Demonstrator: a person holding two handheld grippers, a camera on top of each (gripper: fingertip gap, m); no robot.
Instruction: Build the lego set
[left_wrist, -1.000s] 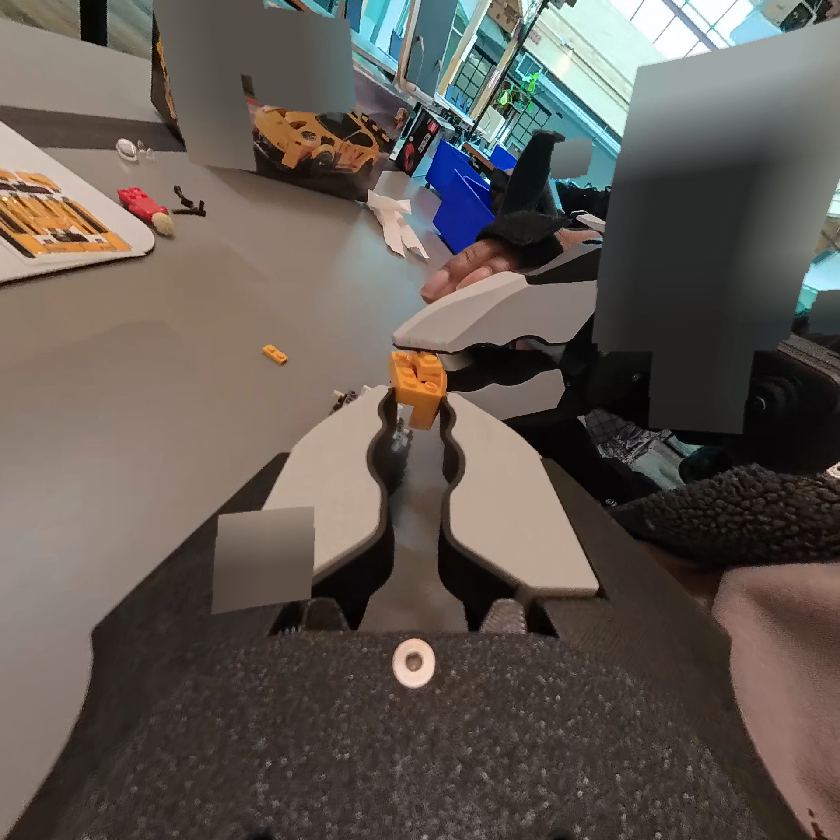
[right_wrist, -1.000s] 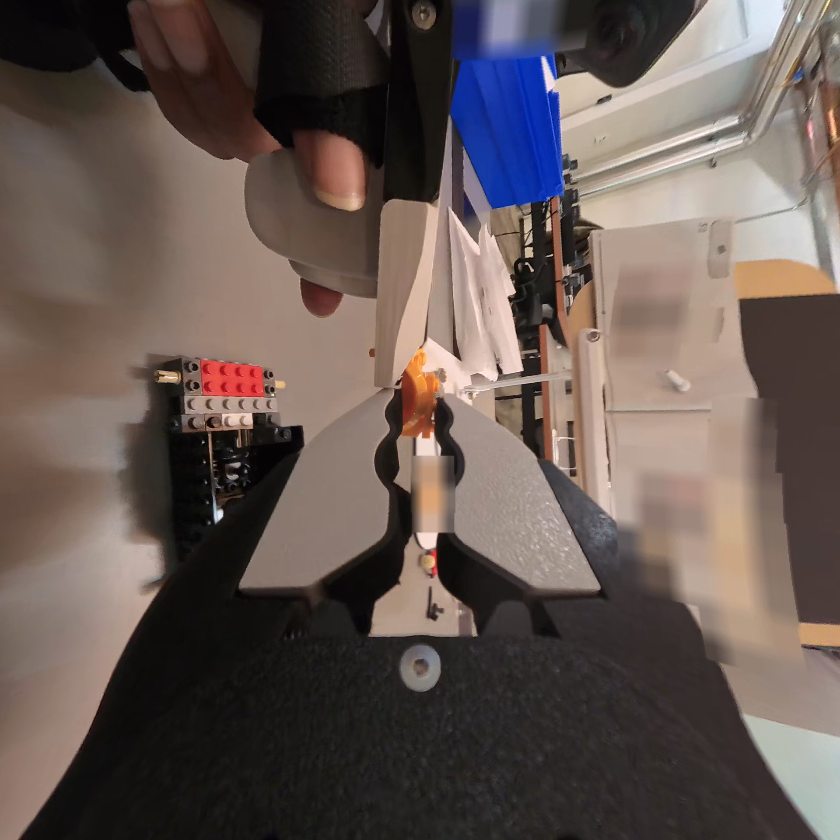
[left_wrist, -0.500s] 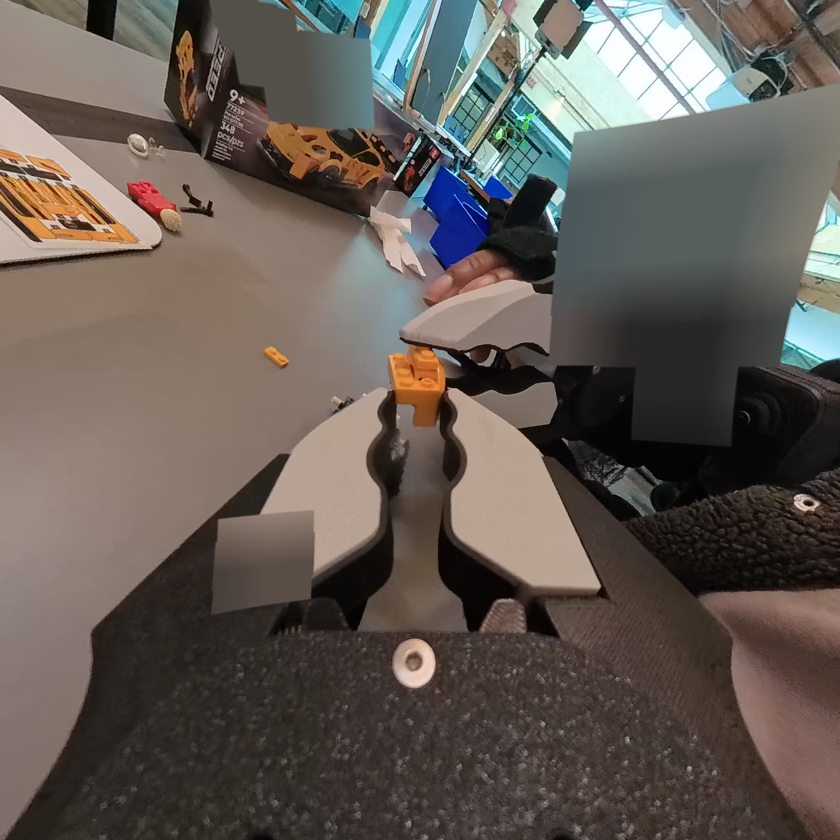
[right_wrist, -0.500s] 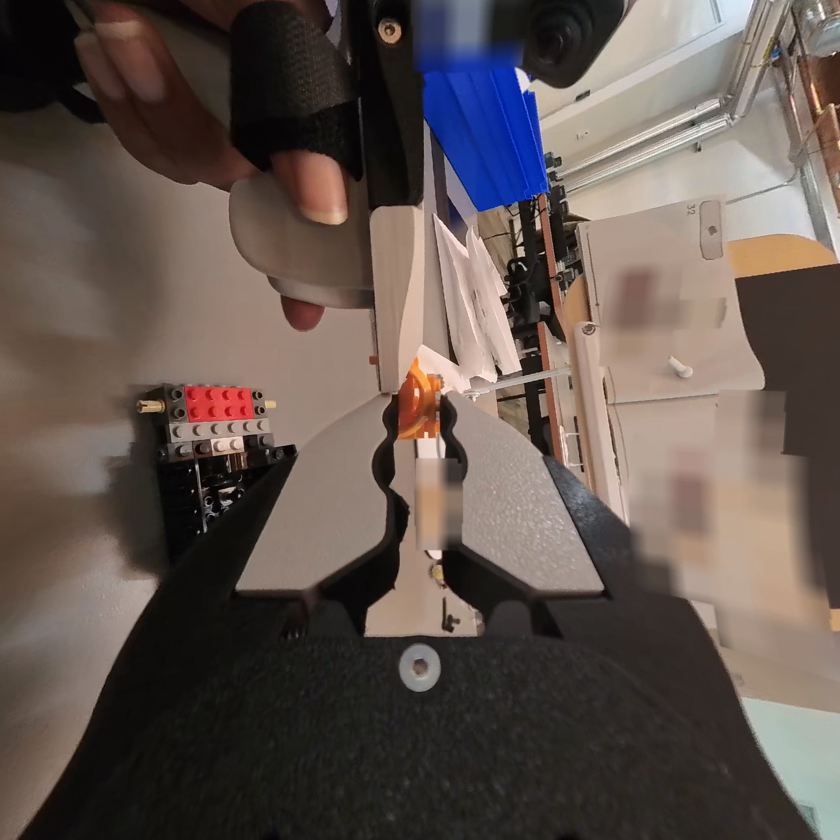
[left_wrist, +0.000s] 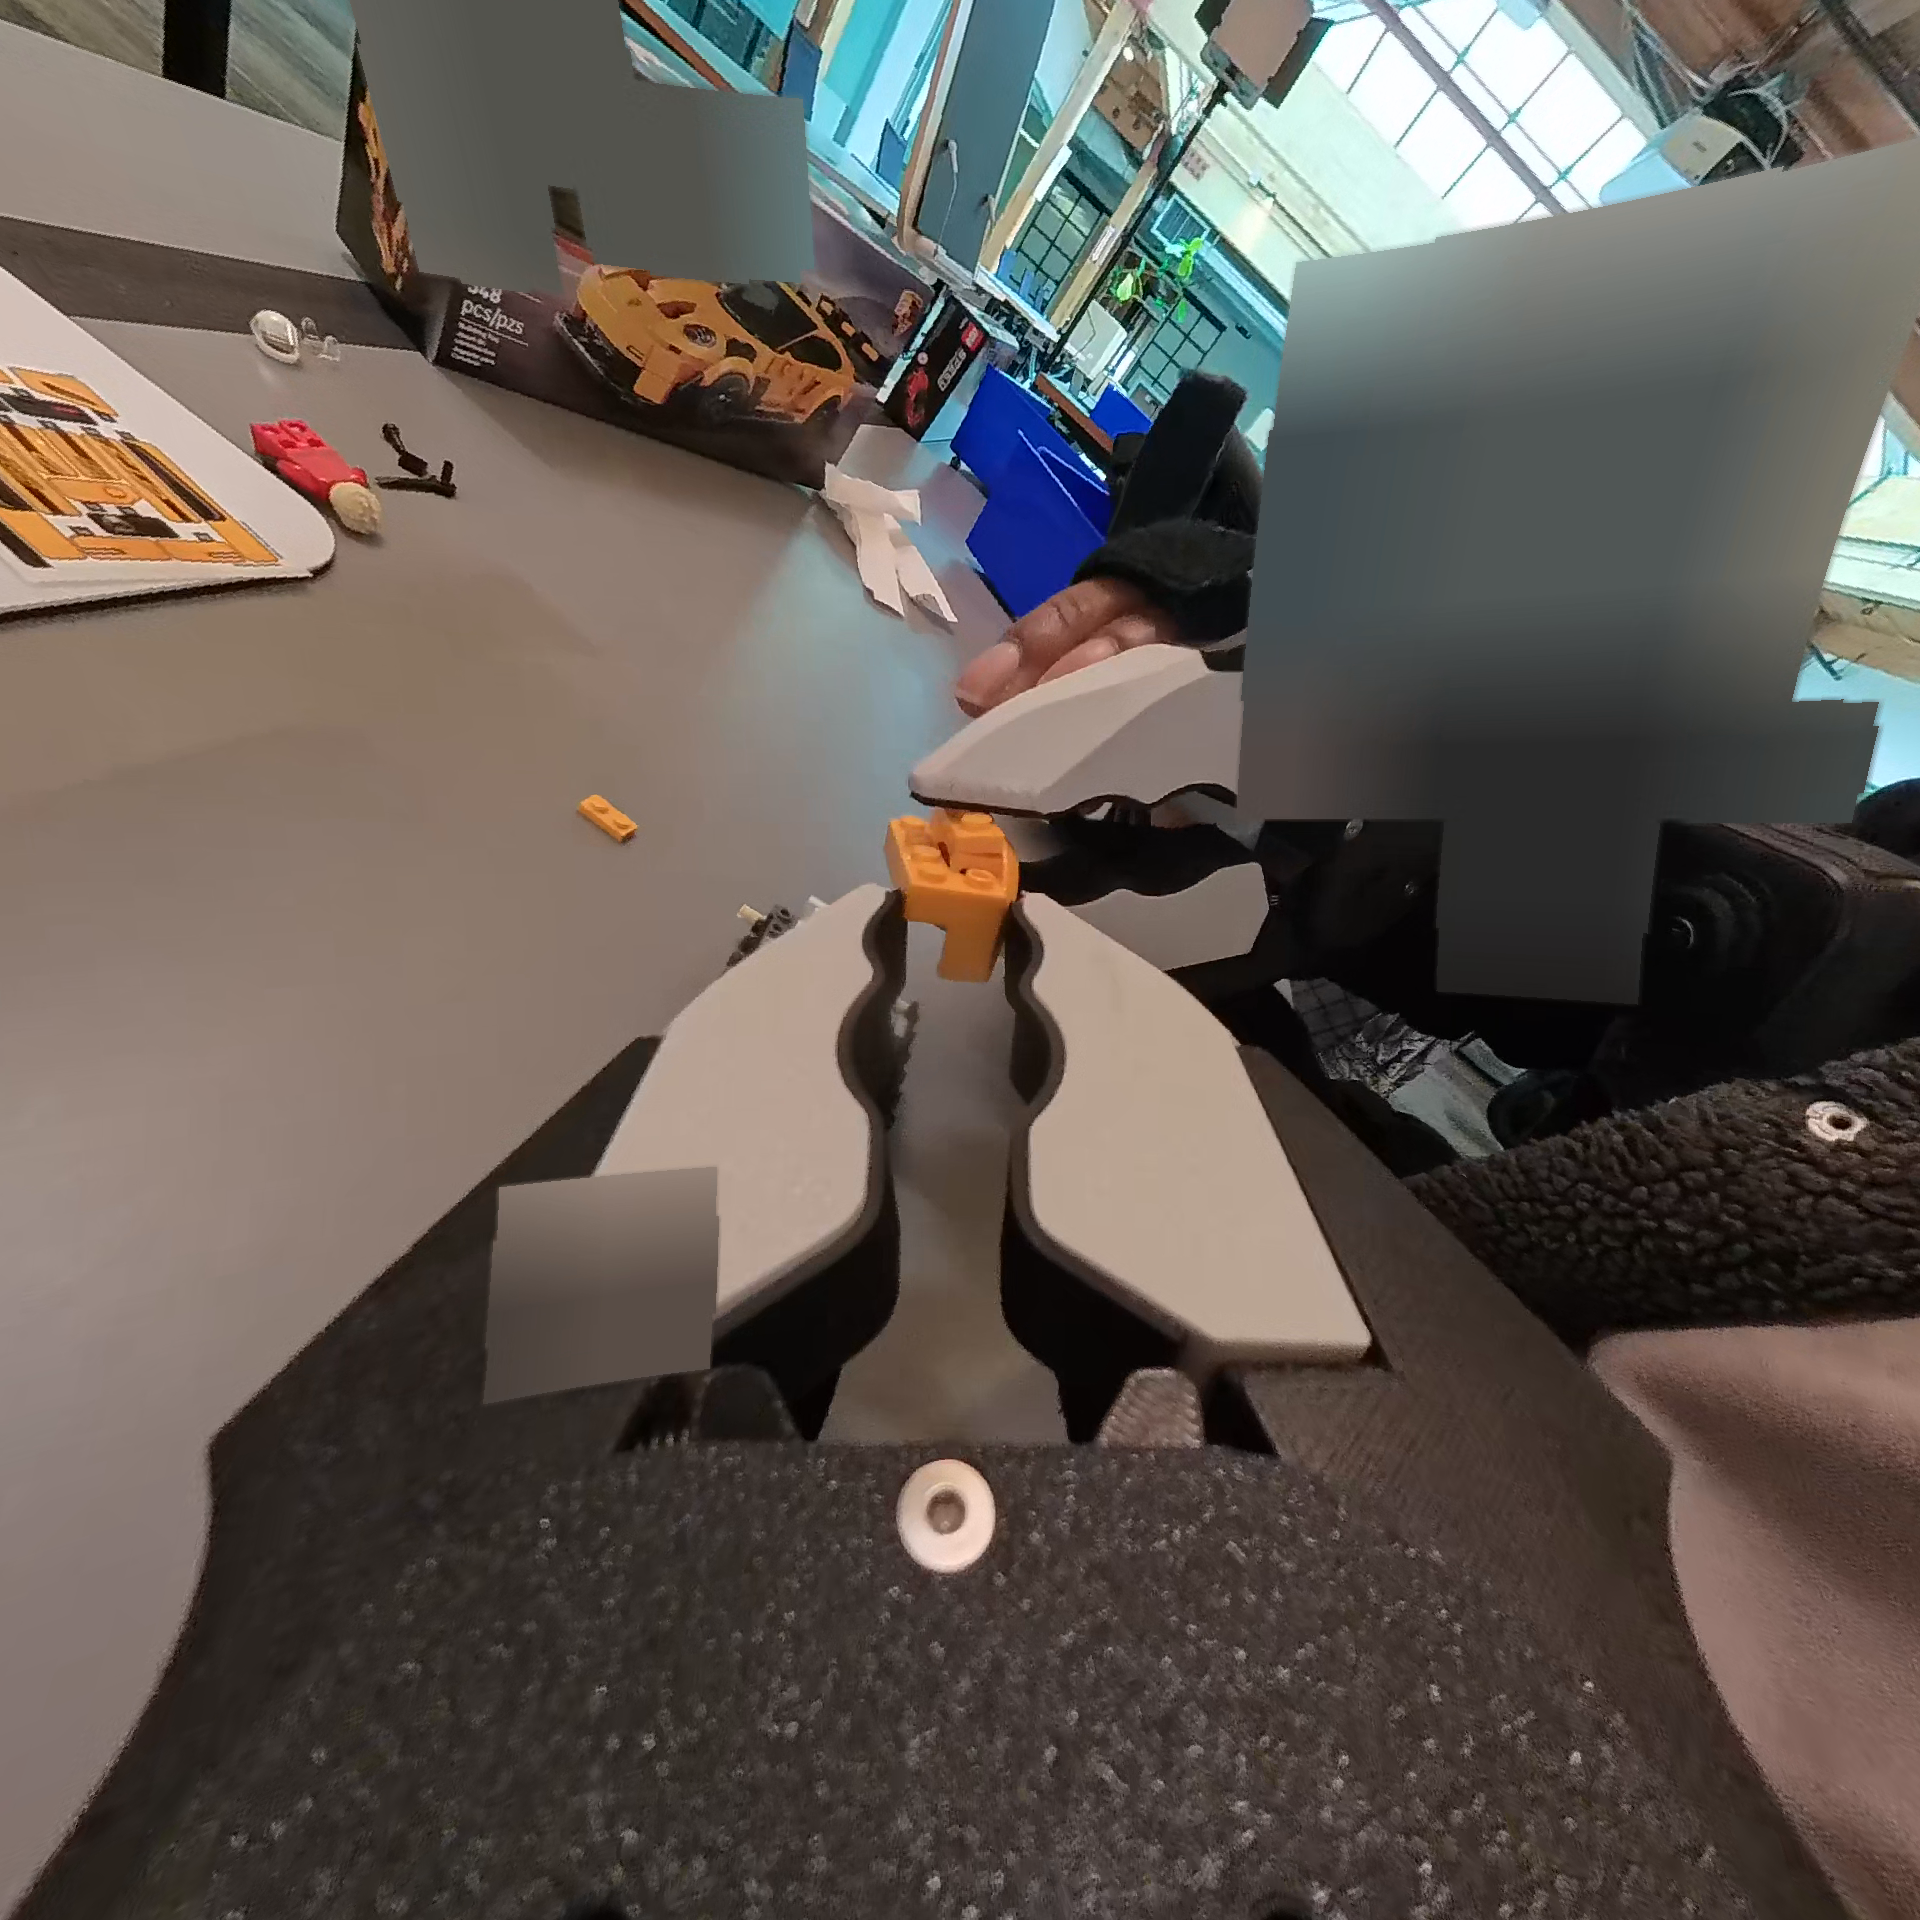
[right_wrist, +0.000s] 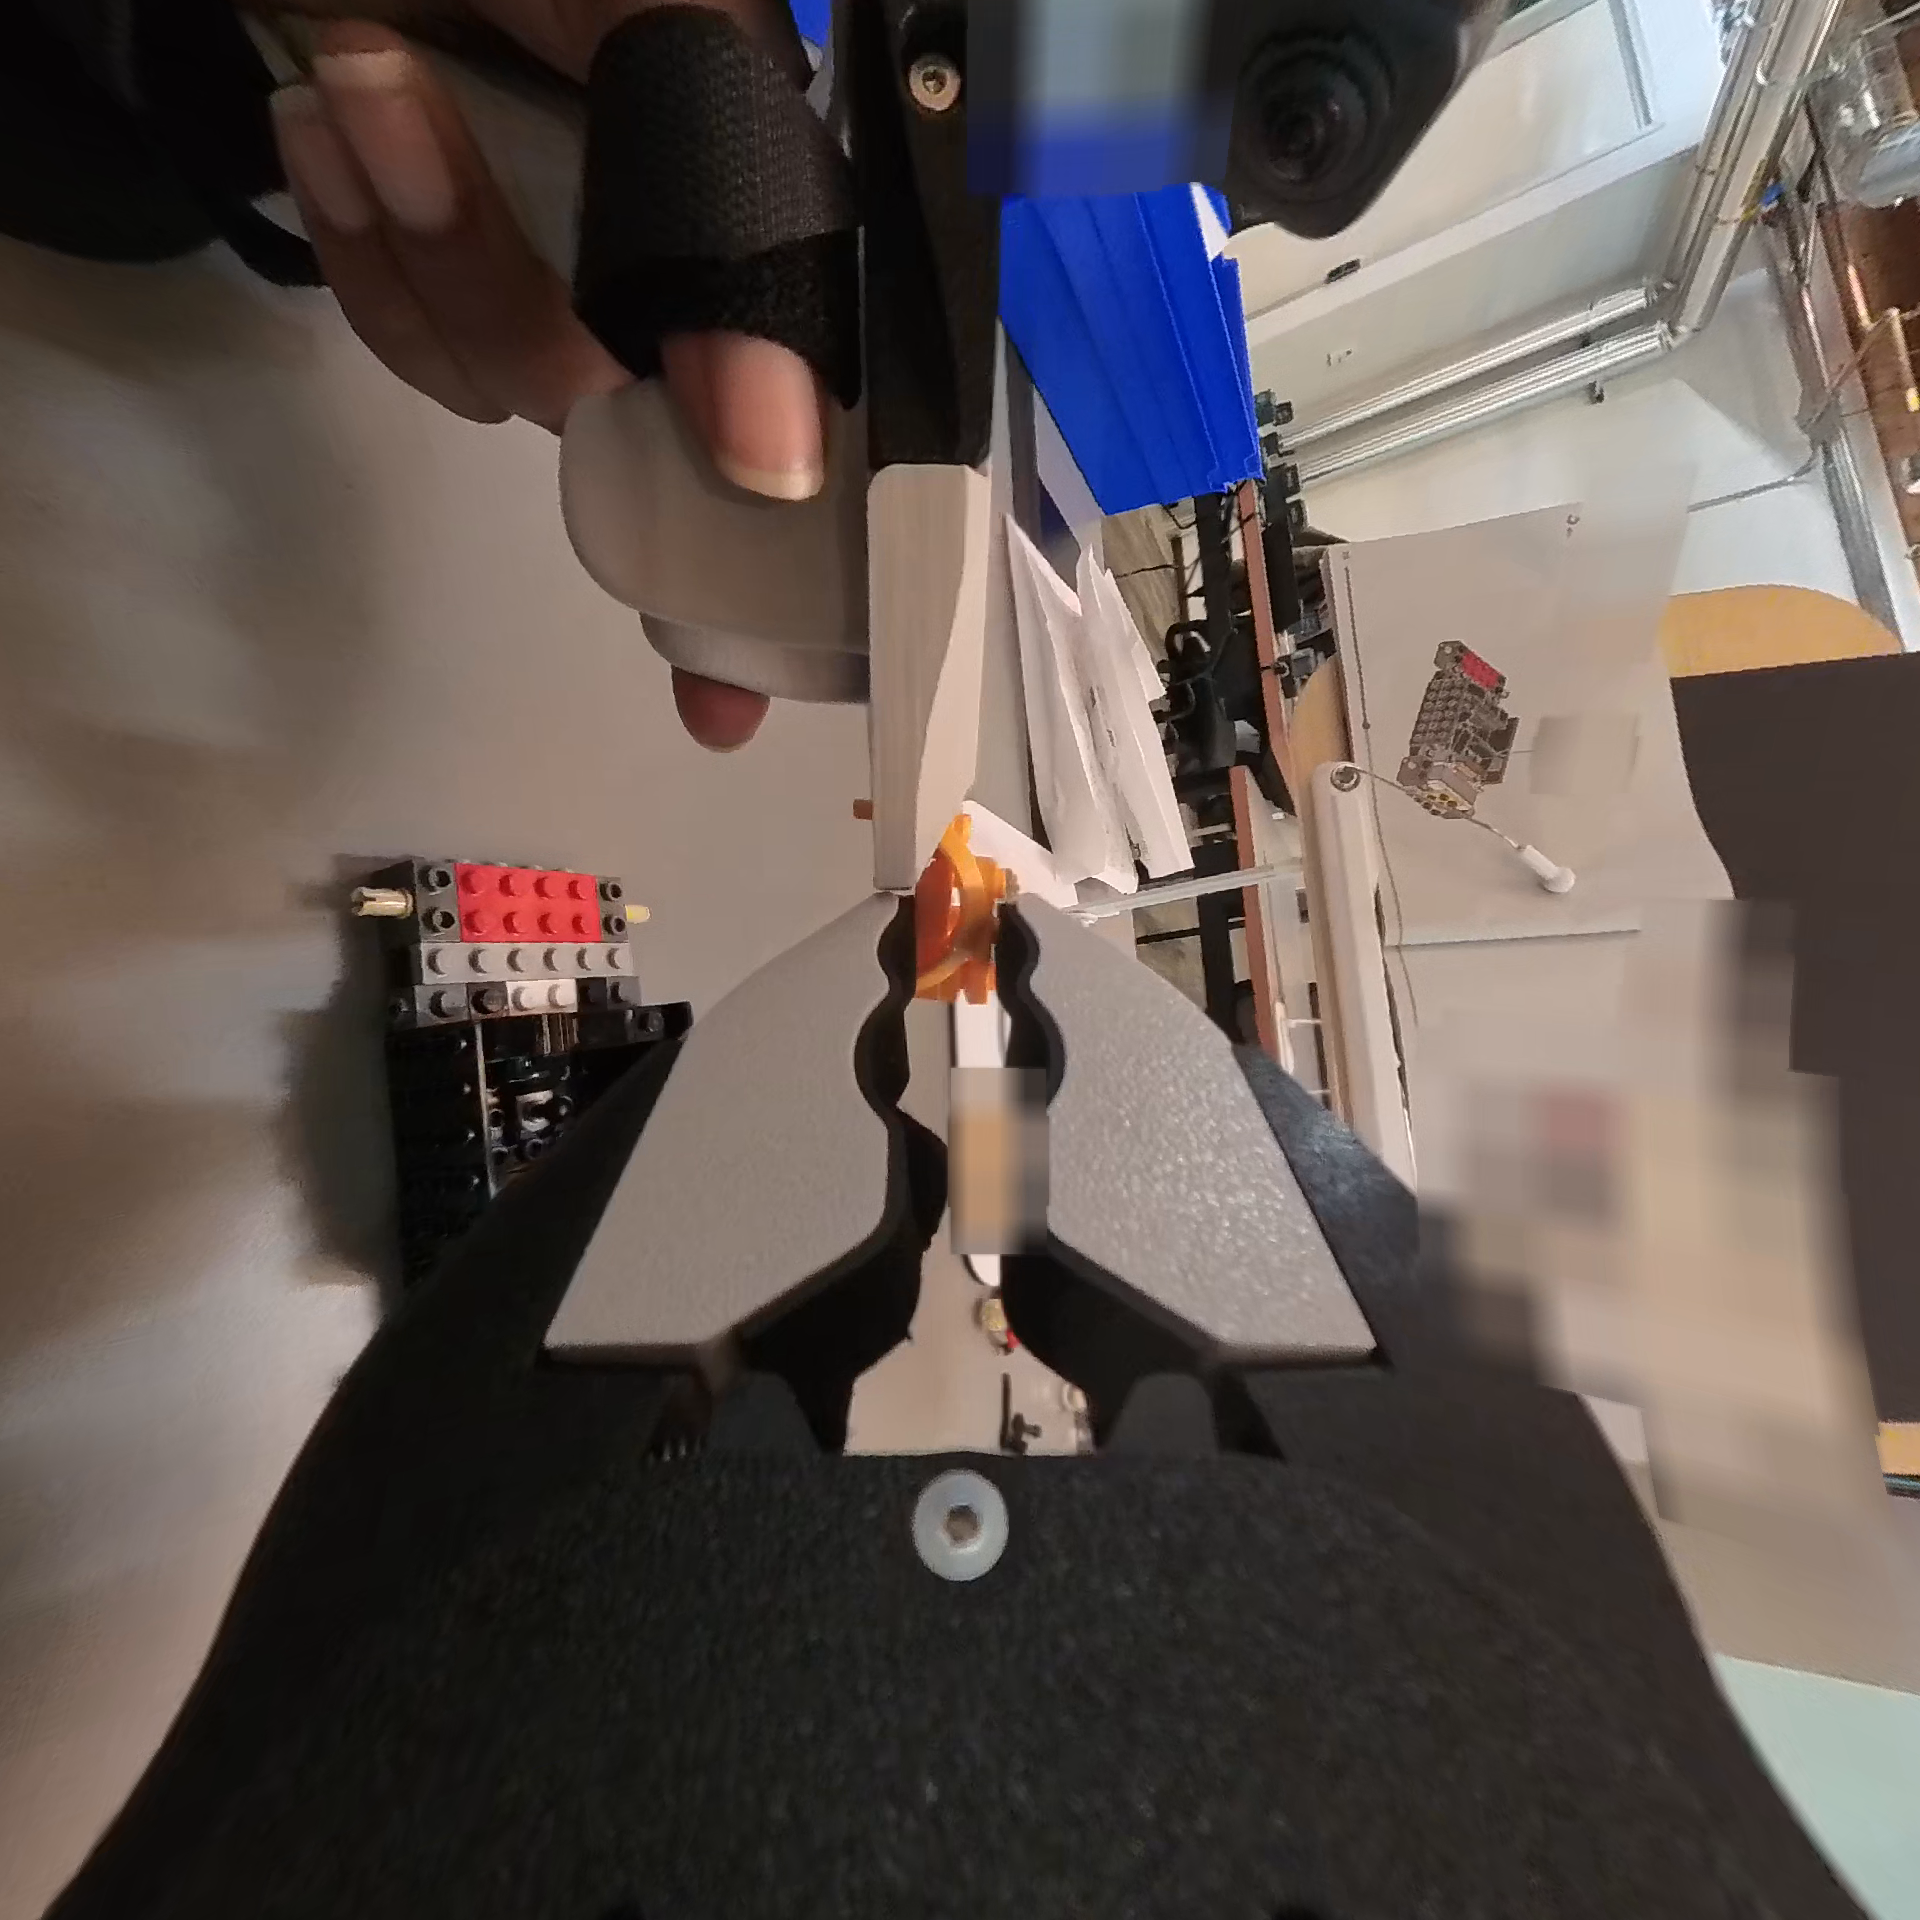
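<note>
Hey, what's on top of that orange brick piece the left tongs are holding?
A smaller orange piece sits on the orange brick piece, and one finger of the right tongs presses down on it. The contact itself is covered.

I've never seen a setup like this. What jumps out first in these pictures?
An orange lego piece sits pinched at the tips of the left tool, with the right tool closed on it too, held above the grey table. Behind stands the set's box showing a yellow car, and a half-built black, grey and red model lies nearby.
</note>
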